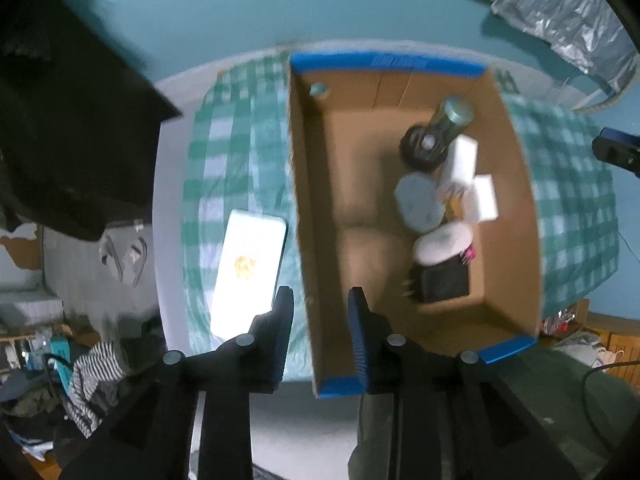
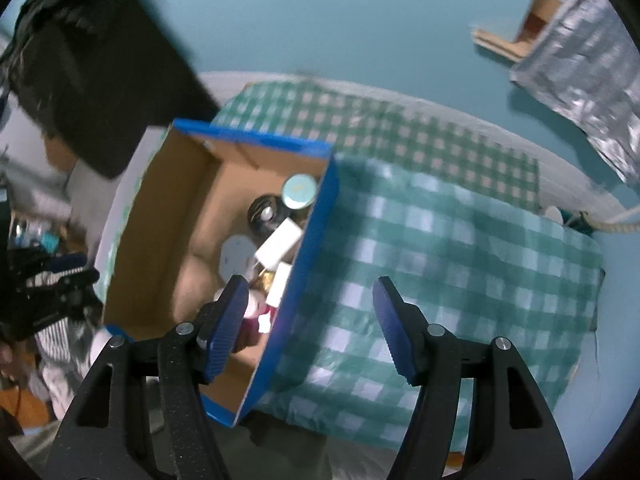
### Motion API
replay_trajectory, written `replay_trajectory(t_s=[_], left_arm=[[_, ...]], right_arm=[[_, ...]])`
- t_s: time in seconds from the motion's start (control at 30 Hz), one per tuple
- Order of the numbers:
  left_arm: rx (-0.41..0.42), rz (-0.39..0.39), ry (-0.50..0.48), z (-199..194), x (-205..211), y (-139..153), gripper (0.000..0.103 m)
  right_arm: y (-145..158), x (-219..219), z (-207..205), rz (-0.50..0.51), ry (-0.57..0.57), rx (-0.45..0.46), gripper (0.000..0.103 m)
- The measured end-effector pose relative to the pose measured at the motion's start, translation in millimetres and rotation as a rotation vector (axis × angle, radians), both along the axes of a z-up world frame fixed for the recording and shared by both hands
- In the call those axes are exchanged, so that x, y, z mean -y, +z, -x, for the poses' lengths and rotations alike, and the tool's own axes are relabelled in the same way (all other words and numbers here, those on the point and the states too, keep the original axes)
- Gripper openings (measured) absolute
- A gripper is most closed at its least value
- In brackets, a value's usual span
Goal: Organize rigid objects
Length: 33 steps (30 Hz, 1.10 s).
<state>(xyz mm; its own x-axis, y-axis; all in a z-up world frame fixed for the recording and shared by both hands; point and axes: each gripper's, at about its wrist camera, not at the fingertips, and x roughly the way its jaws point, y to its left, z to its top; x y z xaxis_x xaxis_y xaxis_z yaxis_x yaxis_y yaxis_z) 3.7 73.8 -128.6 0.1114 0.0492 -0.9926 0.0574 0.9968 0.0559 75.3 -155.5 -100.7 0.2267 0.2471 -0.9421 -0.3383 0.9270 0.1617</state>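
Between the left gripper [image 1: 320, 308] fingers, apart with nothing in the gap: only the near left wall of the cardboard box [image 1: 308, 208], blue-taped along its rim. Just left of those fingers, on the green checked cloth [image 1: 236, 148]: a white phone [image 1: 248, 268], face up, outside the box. Inside, bunched along the right wall: a black cube [image 1: 444, 282], a white-lidded jar [image 1: 442, 246], a grey round lid [image 1: 420, 202], two white blocks [image 1: 460, 160], a black spool [image 1: 424, 148] and a tall green can [image 1: 450, 118]. Over the box's right edge: right gripper [image 2: 310, 298], fingers spread wide, empty, one above the box, the other above bare cloth.
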Motion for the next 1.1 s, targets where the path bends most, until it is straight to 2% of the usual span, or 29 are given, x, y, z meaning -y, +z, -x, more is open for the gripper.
replay_trajectory(t_s=[0.1,0.17,0.27,0.37,0.53,0.7,0.87,1.0,1.1], left_arm=[[0.042,0.018,-0.008,-6,7,15,0.046],[0.071,0.033,-0.011,-11,12,25,0.063],[0.129,0.053,0.002,-17,18,40,0.075],[0.191,0.067,0.030,-21,19,56,0.083],[0.255,0.076,0.029,-23,26,76,0.088],[0.364,0.016,0.014,-21,36,98,0.089],[0.460,0.008,0.032,-19,38,113,0.090],[0.485,0.021,0.027,-17,41,117,0.092],[0.485,0.000,0.021,-16,44,118,0.098]], right_arm=[[14,11,1,0.004,-0.048,0.040,0.069],[24,18,2,0.020,-0.077,0.067,0.069],[35,27,2,0.029,-0.118,0.098,0.069],[50,37,7,0.036,-0.161,0.169,0.069],[77,49,15,0.058,-0.214,0.289,0.070],[95,56,18,0.079,-0.245,0.376,0.070],[99,56,19,0.084,-0.241,0.393,0.070],[99,54,20,0.073,-0.240,0.392,0.070],[96,54,20,0.067,-0.247,0.381,0.070]])
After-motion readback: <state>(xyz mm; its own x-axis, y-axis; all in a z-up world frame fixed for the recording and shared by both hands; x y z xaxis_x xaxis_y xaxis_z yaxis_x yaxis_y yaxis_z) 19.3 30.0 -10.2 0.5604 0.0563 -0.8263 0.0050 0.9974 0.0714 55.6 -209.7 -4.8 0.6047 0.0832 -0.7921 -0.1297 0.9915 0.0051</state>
